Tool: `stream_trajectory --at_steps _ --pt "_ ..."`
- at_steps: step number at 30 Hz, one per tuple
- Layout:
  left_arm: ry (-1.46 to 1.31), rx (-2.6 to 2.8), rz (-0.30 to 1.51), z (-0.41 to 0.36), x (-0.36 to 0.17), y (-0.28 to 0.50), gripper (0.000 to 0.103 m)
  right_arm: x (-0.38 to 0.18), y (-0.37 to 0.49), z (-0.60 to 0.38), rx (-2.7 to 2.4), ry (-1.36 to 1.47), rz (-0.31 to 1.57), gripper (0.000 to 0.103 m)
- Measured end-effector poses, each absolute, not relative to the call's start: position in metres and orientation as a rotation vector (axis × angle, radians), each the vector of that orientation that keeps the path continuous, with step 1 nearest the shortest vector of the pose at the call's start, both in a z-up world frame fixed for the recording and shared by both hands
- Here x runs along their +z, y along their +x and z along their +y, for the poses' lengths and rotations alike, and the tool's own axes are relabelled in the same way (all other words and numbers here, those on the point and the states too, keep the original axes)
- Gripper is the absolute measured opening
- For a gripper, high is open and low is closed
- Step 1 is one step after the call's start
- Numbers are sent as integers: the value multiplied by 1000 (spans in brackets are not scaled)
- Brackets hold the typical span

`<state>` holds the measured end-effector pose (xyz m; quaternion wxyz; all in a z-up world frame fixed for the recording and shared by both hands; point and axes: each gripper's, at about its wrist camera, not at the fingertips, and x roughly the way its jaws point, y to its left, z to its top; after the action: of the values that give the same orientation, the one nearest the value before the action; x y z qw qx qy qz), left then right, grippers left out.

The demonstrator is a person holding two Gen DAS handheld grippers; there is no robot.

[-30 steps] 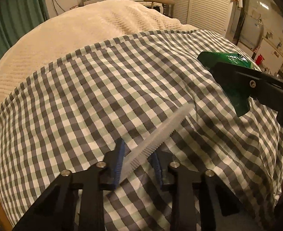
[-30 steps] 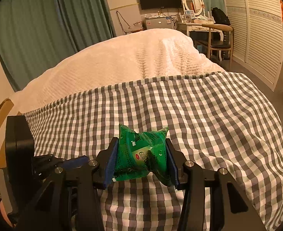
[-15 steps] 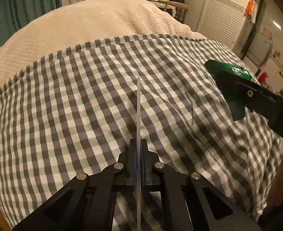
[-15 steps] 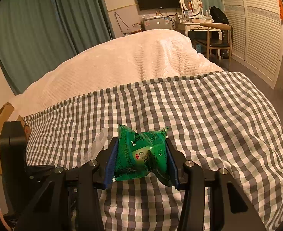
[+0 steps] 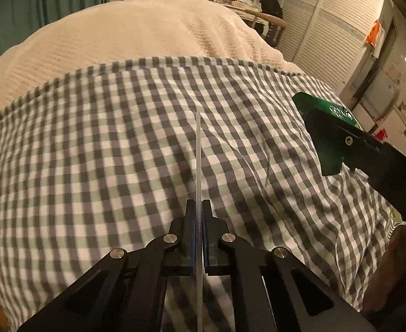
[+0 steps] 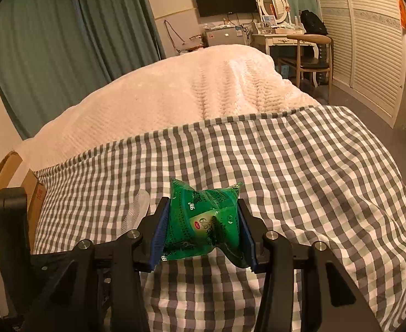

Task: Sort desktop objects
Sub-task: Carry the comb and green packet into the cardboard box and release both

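A thin translucent white comb [image 5: 198, 160] sticks out forward, edge-on, from my left gripper [image 5: 198, 204], which is shut on it above the checked cloth [image 5: 92, 152]. In the right wrist view the same comb [image 6: 136, 210] shows at the left with its teeth visible, beside the left gripper's black body [image 6: 8, 221]. My right gripper [image 6: 203, 207] is shut on a crumpled green packet [image 6: 200, 229], held over the cloth. From the left wrist view the right gripper [image 5: 317, 123] comes in from the right with the green packet [image 5: 328, 163] in it.
The grey and white checked cloth lies over a bed, with a cream knitted blanket [image 5: 120, 41] beyond it. A cardboard box [image 6: 34, 193] stands at the bed's left edge. A wooden chair [image 6: 310, 55], a dressing table and louvred doors [image 6: 368, 55] are at the far right.
My left gripper closed on the comb, which lay slanted between its open jaws. It lifted a little and rolled, so the comb now shows edge-on. The right gripper kept still with the packet.
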<state>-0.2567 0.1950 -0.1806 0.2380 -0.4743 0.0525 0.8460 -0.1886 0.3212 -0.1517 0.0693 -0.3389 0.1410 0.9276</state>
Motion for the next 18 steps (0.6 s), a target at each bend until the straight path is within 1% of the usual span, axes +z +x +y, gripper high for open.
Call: stream_trajectory --at_steps 6,9,14,18 --pt "-1265 2392 68 163 -144 -237 3 -131 -186 304 2834 -981 358 45" --pt "-1229 2436 48 144 -122 -224 3 -110 -180 287 2837 -961 287 45" --pt "-1175 2490 -6 112 -87 -200 3 -67 -153 259 2885 -949 230 45" --pt "-1137 2533 -47 83 -61 -182 4 -38 -125 251 2931 -957 269 45"
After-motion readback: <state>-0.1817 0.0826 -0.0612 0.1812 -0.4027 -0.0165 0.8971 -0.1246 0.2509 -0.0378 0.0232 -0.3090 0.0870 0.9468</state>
